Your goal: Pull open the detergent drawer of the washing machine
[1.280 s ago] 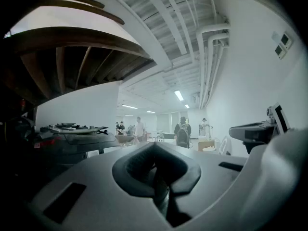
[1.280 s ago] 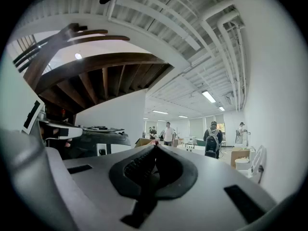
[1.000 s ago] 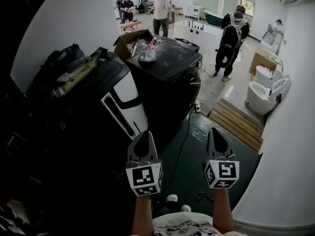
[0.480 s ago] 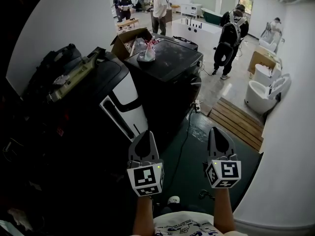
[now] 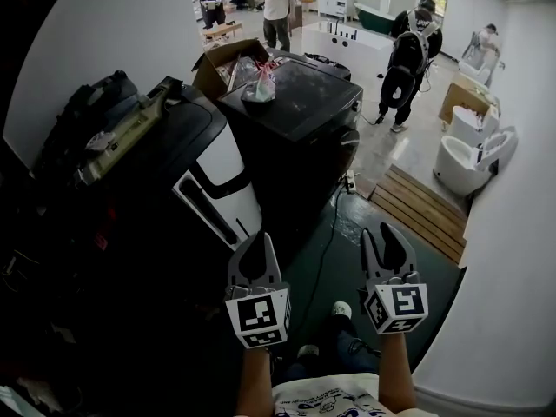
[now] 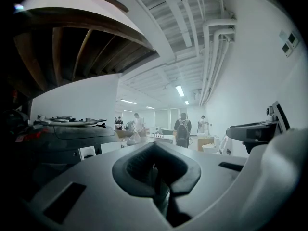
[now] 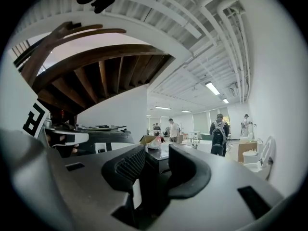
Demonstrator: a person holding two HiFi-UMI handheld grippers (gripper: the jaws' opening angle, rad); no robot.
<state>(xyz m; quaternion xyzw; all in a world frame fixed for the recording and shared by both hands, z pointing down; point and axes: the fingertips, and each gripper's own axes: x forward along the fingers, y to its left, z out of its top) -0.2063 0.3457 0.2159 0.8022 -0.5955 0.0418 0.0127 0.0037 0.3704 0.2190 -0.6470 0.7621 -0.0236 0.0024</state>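
Washer stands far-left of both tongs; left tongs, clenched empty, are nearer; right tongs have just been opening, nothing between.

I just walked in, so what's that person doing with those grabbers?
A person holds a grey left gripper and a grey right gripper in the air near a black washing machine with a white front panel, touching nothing. The left jaws are shut; the right jaws have just been opening, with nothing between them.
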